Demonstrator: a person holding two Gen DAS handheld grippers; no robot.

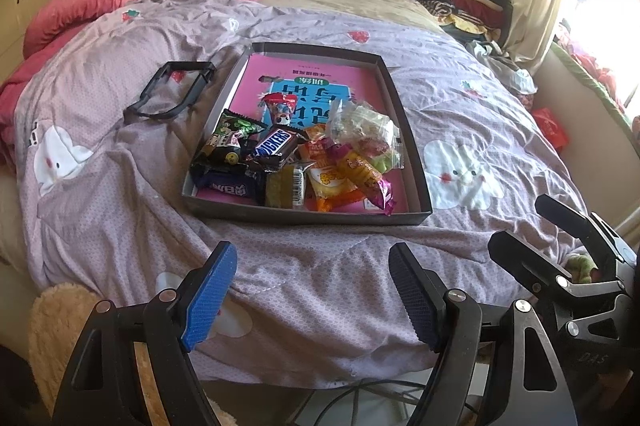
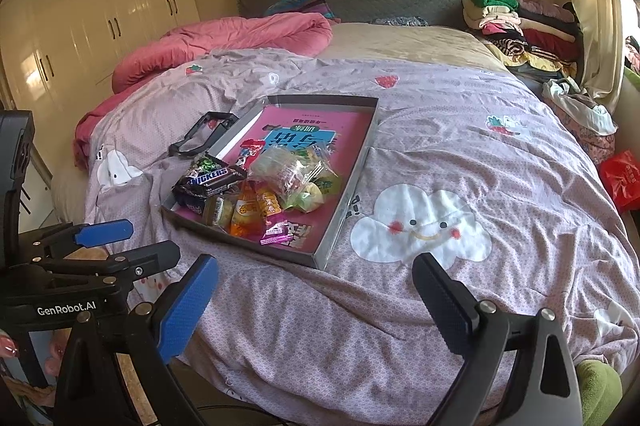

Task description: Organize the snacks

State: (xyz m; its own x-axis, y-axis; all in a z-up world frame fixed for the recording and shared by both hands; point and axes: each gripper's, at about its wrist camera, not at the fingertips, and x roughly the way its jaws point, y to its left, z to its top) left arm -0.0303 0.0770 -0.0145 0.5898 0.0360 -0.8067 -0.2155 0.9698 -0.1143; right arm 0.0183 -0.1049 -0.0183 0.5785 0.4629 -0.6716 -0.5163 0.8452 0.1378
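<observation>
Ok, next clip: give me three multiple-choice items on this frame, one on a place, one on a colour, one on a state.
1. Where does the Snickers bar lie?
A. in the shallow box
B. on the pink quilt
C. in the left gripper

2. What colour is the booklet lining the shallow box?
A. green
B. pink
C. white

3. How do the left gripper and right gripper stand?
A. both shut on snacks
B. left shut, right open
C. both open and empty

Answers: 1 A, the bar sits in the snack pile inside the box walls. 2 B, pink shows around the blue title. 3 C, each pair of fingers is spread over the bedspread with nothing between.
</observation>
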